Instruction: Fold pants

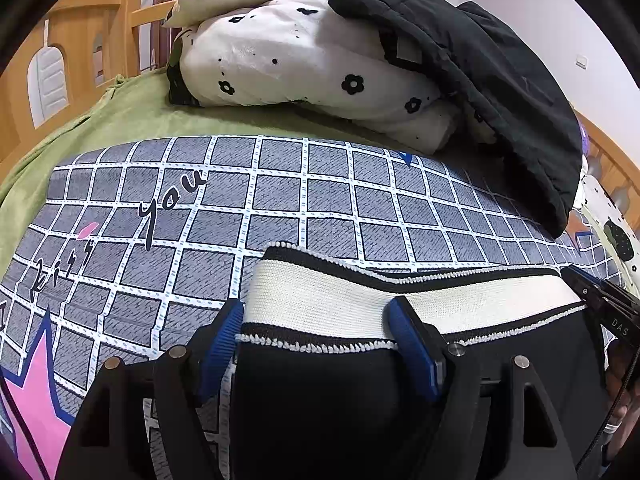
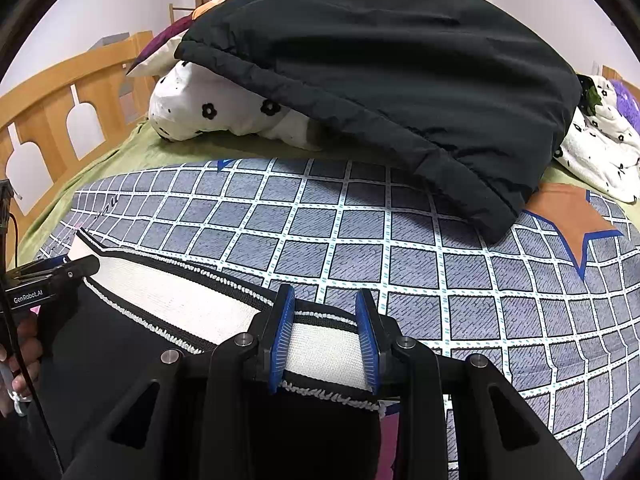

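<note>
Black pants point(image 1: 320, 400) with a wide cream, black-edged waistband point(image 1: 332, 300) lie on the grid-patterned bedsheet point(image 1: 280, 192). My left gripper point(image 1: 316, 344) is open, its blue pads either side of the waistband's left end. My right gripper point(image 2: 326, 340) is partly open around the waistband's right end point(image 2: 324, 352), pads beside the fabric, not visibly pinching. The right gripper also shows at the right edge of the left wrist view point(image 1: 600, 300). The left gripper shows at the left edge of the right wrist view point(image 2: 52, 276). The pants' legs are hidden below both views.
A black jacket point(image 2: 380, 80) lies over a white flower-print quilt point(image 1: 300, 60) and pillows at the far side of the bed. A wooden bed rail point(image 2: 60, 92) runs along the left. A green blanket point(image 1: 132, 112) lies under the sheet.
</note>
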A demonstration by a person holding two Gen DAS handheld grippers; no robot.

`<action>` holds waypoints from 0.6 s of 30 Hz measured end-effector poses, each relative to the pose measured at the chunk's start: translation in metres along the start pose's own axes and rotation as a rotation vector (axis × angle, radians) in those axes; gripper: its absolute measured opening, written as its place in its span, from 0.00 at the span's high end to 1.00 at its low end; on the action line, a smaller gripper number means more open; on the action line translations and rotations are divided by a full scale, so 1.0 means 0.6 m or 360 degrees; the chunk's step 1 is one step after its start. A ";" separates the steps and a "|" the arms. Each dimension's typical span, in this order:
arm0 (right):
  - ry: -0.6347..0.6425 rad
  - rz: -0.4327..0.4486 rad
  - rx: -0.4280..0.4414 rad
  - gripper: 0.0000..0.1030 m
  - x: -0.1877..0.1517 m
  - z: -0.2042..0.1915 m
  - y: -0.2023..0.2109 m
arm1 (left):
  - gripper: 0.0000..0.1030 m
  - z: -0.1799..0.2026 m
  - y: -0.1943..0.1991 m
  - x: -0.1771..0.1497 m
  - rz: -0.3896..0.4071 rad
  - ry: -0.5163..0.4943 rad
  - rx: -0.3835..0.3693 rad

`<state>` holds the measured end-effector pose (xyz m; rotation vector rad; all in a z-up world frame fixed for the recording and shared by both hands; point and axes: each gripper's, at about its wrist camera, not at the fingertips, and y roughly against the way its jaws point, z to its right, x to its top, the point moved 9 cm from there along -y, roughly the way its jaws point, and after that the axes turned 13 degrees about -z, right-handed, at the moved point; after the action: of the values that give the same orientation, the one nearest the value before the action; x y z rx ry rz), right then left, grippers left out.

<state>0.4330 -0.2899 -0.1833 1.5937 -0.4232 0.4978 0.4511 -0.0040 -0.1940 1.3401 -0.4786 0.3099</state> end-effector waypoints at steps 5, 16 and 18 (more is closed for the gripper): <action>0.0000 -0.0001 0.0001 0.71 0.000 0.000 0.000 | 0.28 0.000 0.000 0.000 -0.0002 0.0001 0.0000; 0.0036 -0.0066 0.0058 0.65 -0.007 0.008 0.021 | 0.29 0.018 0.032 -0.027 -0.0156 -0.0104 -0.0097; -0.0011 -0.0089 0.0126 0.65 -0.021 0.012 0.049 | 0.29 0.014 0.045 -0.056 -0.0227 -0.0097 -0.0097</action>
<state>0.4070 -0.2997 -0.1665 1.6796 -0.3669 0.4715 0.4076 -0.0047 -0.1865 1.3195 -0.4372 0.1362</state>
